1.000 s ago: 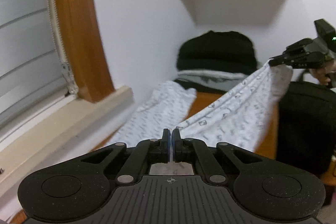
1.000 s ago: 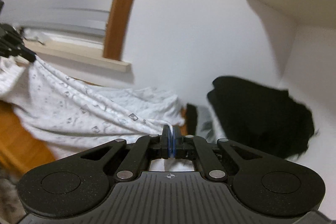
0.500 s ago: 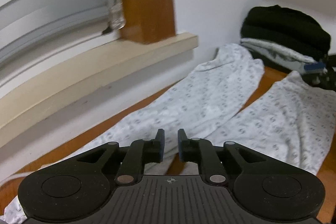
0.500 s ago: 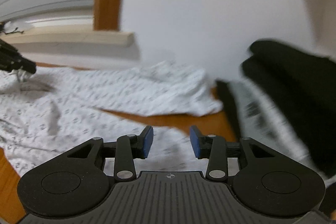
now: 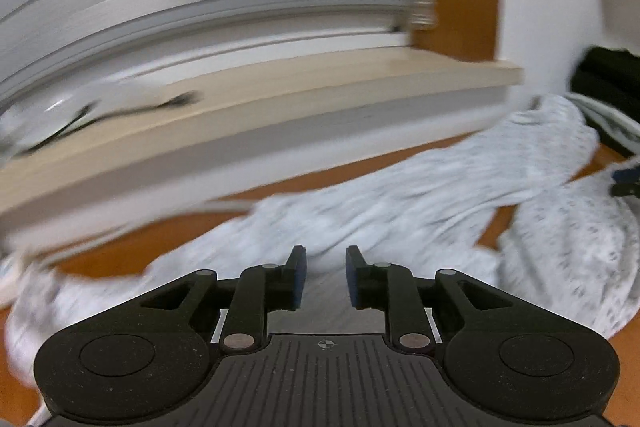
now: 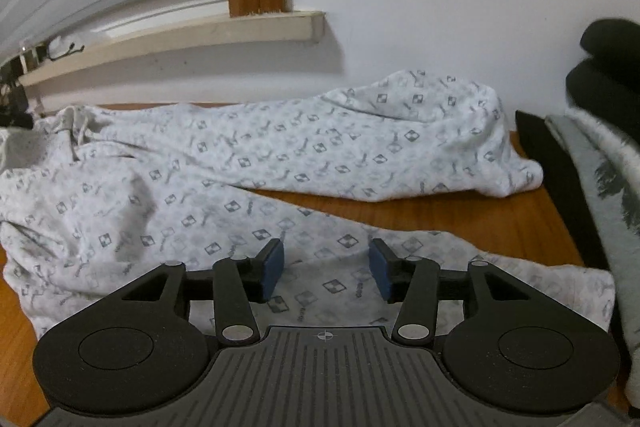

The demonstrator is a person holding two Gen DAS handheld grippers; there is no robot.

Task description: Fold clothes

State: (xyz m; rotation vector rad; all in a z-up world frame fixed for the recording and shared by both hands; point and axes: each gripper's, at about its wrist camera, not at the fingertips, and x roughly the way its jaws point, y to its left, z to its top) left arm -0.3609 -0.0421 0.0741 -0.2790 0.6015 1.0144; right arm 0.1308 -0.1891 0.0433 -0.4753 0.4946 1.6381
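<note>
Only my right view showed the trousers sharply on the table; both my left gripper and right gripper were opening above them, gripping nothing.

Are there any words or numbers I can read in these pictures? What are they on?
None can be read.
Patterned pants: the print is little squares and squiggly marks that might be letters, too small and soft to read.
Grey folded cloth: a dark feathery picture, no words.
Gripper body: only a small crosshair sign, no text.
Left wrist view: too blurred by motion to read anything.
</note>
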